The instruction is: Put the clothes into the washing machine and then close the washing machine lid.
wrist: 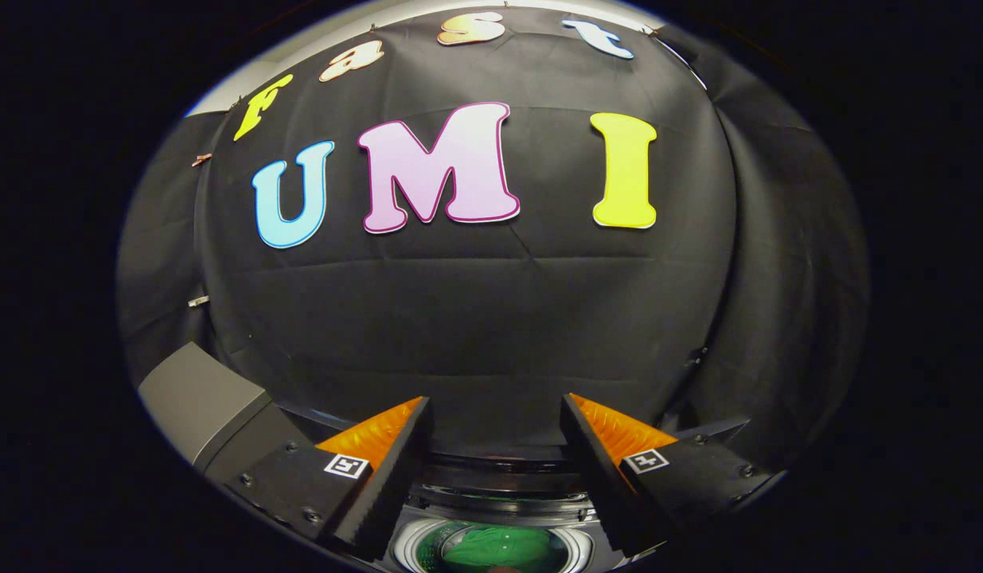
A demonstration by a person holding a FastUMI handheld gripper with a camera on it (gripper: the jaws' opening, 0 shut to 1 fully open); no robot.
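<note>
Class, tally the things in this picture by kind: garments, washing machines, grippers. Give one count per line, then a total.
Green garment, lying in the drum between the fingers: 1
Washing machine, lid not shut: 1
Hand-held gripper, fingers apart, holding nothing: 1
Total: 3

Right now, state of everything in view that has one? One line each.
gripper: open, fingers spread apart, holding nothing
washing machine: top opening uncovered below and between the fingers, lid not closed over it
green clothes: inside the drum, bunched up
grey box: sitting beside the washing machine, past the left finger, undisturbed
</note>
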